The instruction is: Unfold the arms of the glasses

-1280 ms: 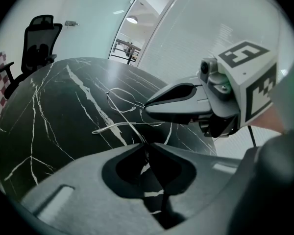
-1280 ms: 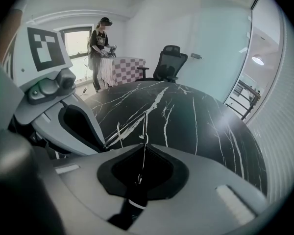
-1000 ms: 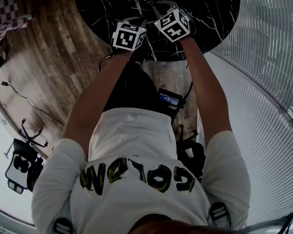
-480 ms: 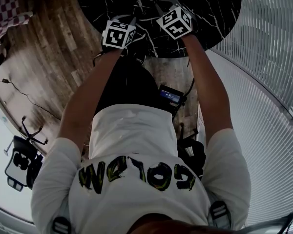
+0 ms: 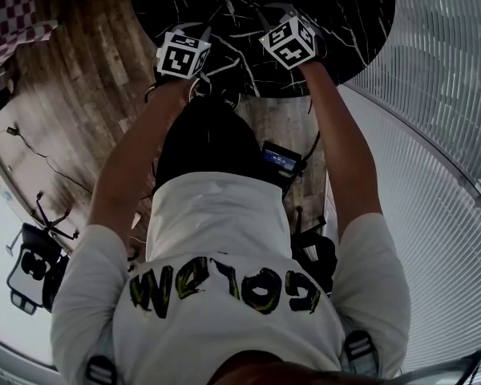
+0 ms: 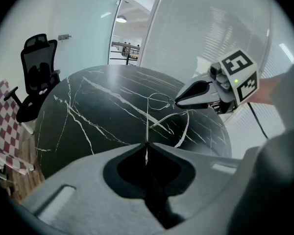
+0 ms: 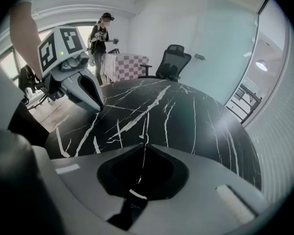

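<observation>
Left claw [image 6: 146,144] has just been closing and now pinches a thin wire arm of the glasses [image 6: 147,121] right at its tips. Right claw [image 7: 143,143] is clenched on the frame too, at about 1 o'clock from the left one. The glasses are stretched between them over the black marble counter [image 6: 88,111].

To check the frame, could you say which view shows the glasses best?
The left gripper view: the glasses show a lens rim and arm. The right gripper view shows only a sliver between its jaws; the head view, almost nothing.
</observation>
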`<state>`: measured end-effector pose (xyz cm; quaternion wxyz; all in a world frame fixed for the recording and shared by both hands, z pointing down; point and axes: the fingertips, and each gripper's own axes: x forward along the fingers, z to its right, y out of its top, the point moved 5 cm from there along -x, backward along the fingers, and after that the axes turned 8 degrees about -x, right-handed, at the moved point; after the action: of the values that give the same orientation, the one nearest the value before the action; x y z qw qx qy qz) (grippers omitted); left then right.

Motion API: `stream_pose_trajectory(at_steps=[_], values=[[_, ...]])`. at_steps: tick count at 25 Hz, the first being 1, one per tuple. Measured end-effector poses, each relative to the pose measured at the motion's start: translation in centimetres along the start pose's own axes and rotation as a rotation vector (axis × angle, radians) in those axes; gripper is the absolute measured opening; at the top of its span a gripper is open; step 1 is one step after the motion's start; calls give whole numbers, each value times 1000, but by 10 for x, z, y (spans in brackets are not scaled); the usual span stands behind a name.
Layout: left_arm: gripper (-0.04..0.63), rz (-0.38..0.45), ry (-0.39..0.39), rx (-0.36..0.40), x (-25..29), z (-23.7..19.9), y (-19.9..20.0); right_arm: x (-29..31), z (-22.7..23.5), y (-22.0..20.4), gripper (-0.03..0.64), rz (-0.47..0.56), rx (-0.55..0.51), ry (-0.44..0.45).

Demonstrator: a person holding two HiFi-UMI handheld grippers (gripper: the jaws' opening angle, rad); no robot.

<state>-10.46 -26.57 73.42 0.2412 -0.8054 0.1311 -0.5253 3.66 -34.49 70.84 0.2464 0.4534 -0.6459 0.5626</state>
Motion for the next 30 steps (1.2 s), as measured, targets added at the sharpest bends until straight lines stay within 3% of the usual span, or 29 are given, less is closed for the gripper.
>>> stream_pose_trajectory(at_steps=[15, 21, 27, 30], values=[[20, 11, 16, 98, 2, -10, 1, 1, -3, 0, 12, -11, 6, -7], [69, 31, -25, 118, 2, 0, 2, 3, -1, 2, 11, -14, 29, -39], [87, 76, -18, 200, -10, 7, 17, 5, -3, 2, 11, -13, 32, -44], [87, 104, -44, 302, -13, 19, 34, 5, -4, 4, 11, -11, 31, -43]])
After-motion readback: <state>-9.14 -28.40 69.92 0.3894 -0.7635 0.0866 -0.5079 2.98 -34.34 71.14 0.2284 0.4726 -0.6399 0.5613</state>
